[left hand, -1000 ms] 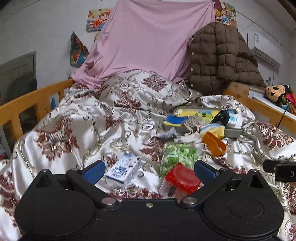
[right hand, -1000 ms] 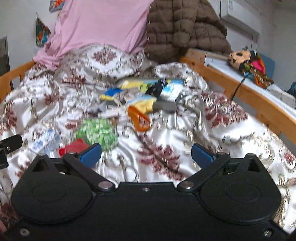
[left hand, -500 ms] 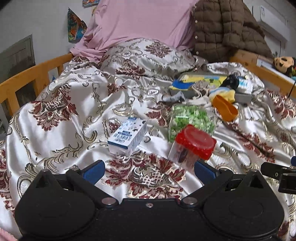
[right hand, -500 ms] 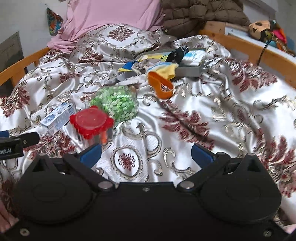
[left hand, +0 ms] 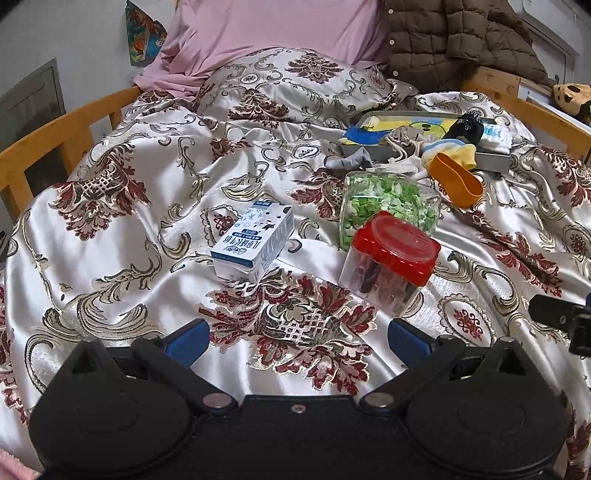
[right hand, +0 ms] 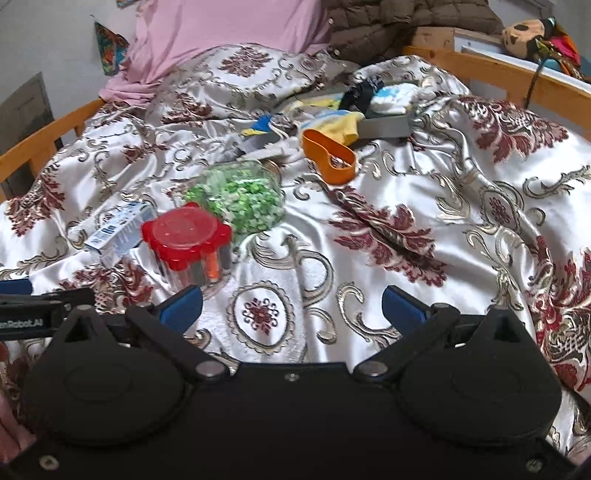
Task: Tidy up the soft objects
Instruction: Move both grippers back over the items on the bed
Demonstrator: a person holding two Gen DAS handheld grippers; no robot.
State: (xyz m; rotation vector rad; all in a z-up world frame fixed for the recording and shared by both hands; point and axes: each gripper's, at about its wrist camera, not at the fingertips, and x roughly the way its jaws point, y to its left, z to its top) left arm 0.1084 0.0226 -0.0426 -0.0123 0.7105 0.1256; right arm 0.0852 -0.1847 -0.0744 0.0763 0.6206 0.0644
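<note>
A heap of soft things lies at the far end of the patterned bed cover: a yellow sock (left hand: 460, 154) (right hand: 343, 123), a black sock (left hand: 467, 127) (right hand: 360, 94), a white and blue cloth (left hand: 496, 134) (right hand: 393, 96) and a grey cloth (left hand: 351, 160), on and around a grey tray (left hand: 491, 160) (right hand: 384, 127). My left gripper (left hand: 297, 338) is open and empty, low over the cover before a milk carton (left hand: 255, 240). My right gripper (right hand: 291, 302) is open and empty, right of a red-lidded jar (right hand: 188, 240).
A clear jar of green bits (left hand: 384, 210) (right hand: 236, 201) lies behind the red-lidded jar (left hand: 388, 258). An orange scoop (left hand: 456, 179) (right hand: 328, 157) lies by the socks. Wooden bed rails (left hand: 48, 136) (right hand: 491, 74) run along both sides. A pink sheet (left hand: 273, 33) and a brown jacket (left hand: 458, 40) stand at the head.
Both grippers have pulled back and tilted down, so the jars and carton sit farther ahead and more of the cover shows. Both stay open and empty.
</note>
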